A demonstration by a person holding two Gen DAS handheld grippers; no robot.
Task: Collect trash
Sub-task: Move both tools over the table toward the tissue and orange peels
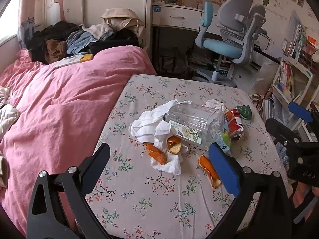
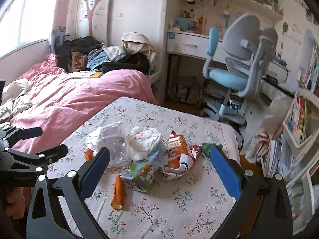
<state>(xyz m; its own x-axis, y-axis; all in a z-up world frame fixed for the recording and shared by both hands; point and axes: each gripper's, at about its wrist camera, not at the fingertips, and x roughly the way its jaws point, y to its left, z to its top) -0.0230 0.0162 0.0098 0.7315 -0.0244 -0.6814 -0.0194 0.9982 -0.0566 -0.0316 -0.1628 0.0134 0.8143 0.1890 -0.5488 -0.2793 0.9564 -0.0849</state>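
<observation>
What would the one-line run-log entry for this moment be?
stage: approach | left gripper: open, empty | right gripper: open, empty | trash on floral sheet: clear plastic bottle, tissues, orange peels, crushed cartons | collected: none visible

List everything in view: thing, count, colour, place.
plastic bottle: 1, clear, lying on the floral sheet
tissues: several, white, around the bottle
orange peels: at least 3, orange, near side of the pile
carton: 1, orange-red, crushed, right of the bottle
drink box: 1, green-blue, crushed, in front of the carton
green wrapper: 1, far right
duvet: 1, pink, left
chair: 1, blue-grey, at the desk
left gripper: fingers open, empty
right gripper: fingers open, empty
</observation>
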